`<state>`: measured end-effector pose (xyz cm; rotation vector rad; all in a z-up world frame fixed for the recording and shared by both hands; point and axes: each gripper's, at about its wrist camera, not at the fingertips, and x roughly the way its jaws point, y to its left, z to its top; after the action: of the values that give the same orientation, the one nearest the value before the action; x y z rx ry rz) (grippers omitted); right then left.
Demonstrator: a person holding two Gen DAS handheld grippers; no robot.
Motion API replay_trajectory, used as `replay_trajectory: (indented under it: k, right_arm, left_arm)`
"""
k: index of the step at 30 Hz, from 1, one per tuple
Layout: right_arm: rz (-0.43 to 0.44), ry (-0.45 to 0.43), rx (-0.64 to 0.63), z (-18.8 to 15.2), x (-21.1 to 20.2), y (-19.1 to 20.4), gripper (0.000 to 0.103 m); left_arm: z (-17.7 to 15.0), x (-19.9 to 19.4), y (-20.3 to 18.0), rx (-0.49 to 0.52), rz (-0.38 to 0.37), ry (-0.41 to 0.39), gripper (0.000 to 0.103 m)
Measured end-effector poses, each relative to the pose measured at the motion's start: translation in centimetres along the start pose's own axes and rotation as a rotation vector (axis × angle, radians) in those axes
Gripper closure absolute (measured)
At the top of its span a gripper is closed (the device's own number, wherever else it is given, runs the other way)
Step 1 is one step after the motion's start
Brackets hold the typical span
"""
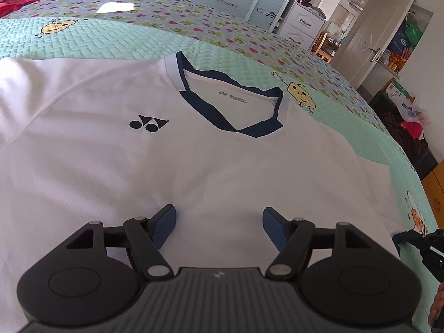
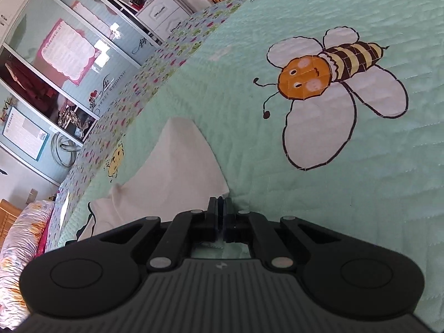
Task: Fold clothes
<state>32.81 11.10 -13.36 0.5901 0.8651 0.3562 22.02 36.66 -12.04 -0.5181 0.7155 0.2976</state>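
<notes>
While the right gripper (image 2: pixel 221 208) has its two fingers pressed together on an edge of the white shirt (image 1: pixel 194 166), the left gripper (image 1: pixel 219 222) hangs just over the shirt's chest with its blue pads (image 1: pixel 166 226) spread wide and holding nothing.

The shirt lies front up and mostly flat on the green bed cover (image 1: pixel 83 41). In the right wrist view a white flap (image 2: pixel 177 172) runs away from the pinch. It may be a sleeve, but the view is too close to be sure.

A good fold needs a steady pull. The pinched edge should lift just clear of the bed and travel straight across, so the cloth does not bunch up. The open gripper could press down where the fold line should be, to keep the rest still. Thin, slippery cloth like this slides easily, so slow moves are best.

Farther off sit the dark blue collar (image 1: pixel 230 102), the bee picture (image 2: pixel 333 88) and the wardrobe doors (image 2: pixel 69 55).
</notes>
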Motion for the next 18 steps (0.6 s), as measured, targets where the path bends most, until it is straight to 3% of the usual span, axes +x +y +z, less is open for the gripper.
replay_trajectory:
  k: [4, 6, 8, 10, 14, 18]
  right_arm:
    - [-0.041, -0.055, -0.02, 1.6, 0.4, -0.6, 0.099]
    - [-0.061, -0.082, -0.031, 2.4, 0.6, -0.8, 0.092]
    - [0.02, -0.052, -0.108, 4.3, 2.2, 0.2, 0.064]
    - [0.071, -0.029, -0.228, 5.9, 4.4, 1.9, 0.056]
    - [0.073, -0.003, -0.423, 8.6, 8.2, 4.8, 0.053]
    - [0.073, 0.042, -0.466, 10.2, 10.1, 5.2, 0.047]
  left_arm:
    - [0.0, 0.2, -0.6, 0.021, 0.004, 0.002, 0.022]
    - [0.0, 0.4, -0.7, 0.028, 0.001, 0.003, 0.016]
    - [-0.1, 0.4, -0.8, 0.03, -0.001, 0.001, 0.014]
    - [-0.2, 0.4, -0.8, 0.027, -0.004, -0.004, 0.012]
    - [-0.2, 0.3, -0.5, 0.012, -0.016, -0.012, 0.012]
    - [0.0, 0.2, 0.0, -0.012, -0.05, -0.009, 0.012]
